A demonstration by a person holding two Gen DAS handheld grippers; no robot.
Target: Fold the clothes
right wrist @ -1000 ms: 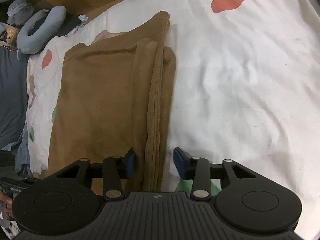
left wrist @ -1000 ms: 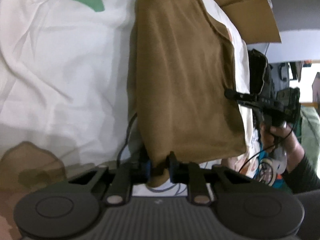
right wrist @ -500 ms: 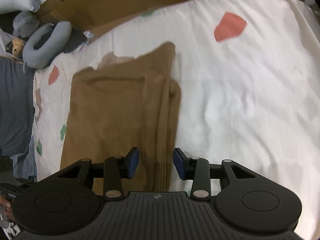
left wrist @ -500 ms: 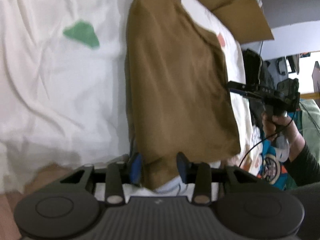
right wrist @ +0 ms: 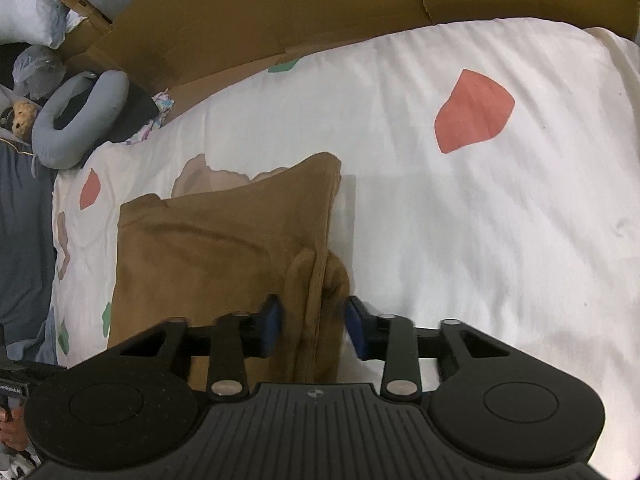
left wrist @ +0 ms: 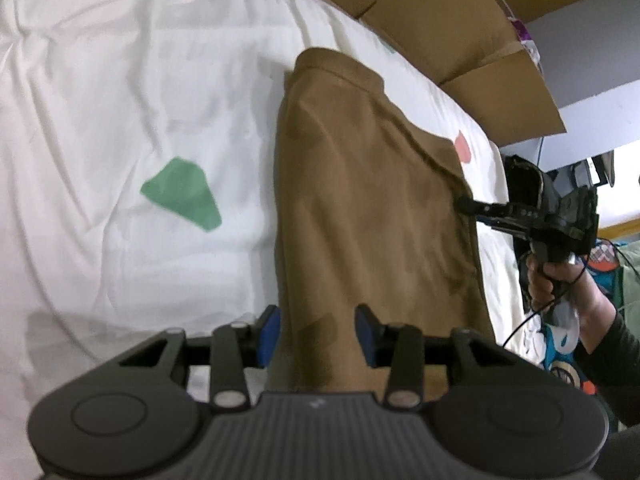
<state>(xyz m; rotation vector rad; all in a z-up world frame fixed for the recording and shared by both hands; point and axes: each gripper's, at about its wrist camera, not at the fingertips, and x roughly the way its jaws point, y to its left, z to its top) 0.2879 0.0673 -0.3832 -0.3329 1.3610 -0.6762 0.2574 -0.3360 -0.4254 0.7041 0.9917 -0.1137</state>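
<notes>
A brown garment (left wrist: 360, 200), folded into a long panel, lies on the white bed sheet (left wrist: 120, 120). My left gripper (left wrist: 318, 334) hangs over its near end with the jaws apart. The cloth runs between and under the blue pads, and they do not press it. In the right wrist view the garment (right wrist: 220, 248) has a thick folded edge. It bunches up between the pads of my right gripper (right wrist: 312, 328), whose jaws are closing on it. From the left wrist view, the right gripper (left wrist: 464, 202) meets the garment's right edge, with a hand (left wrist: 560, 280) on its handle.
Flattened cardboard (right wrist: 280, 12) borders the far side of the bed. A grey neck pillow (right wrist: 80, 116) and bedding lie off the bed's left edge. The sheet (right wrist: 480, 220) carries green (left wrist: 184, 194) and red (right wrist: 472, 112) patches. Clutter and a cable sit beyond the bed (left wrist: 560, 344).
The left jaws, pinched on the garment's corner a second ago, have spread apart. Both grippers drew back and rose slightly. The right jaws have narrowed onto the folded edge, bunching it.
</notes>
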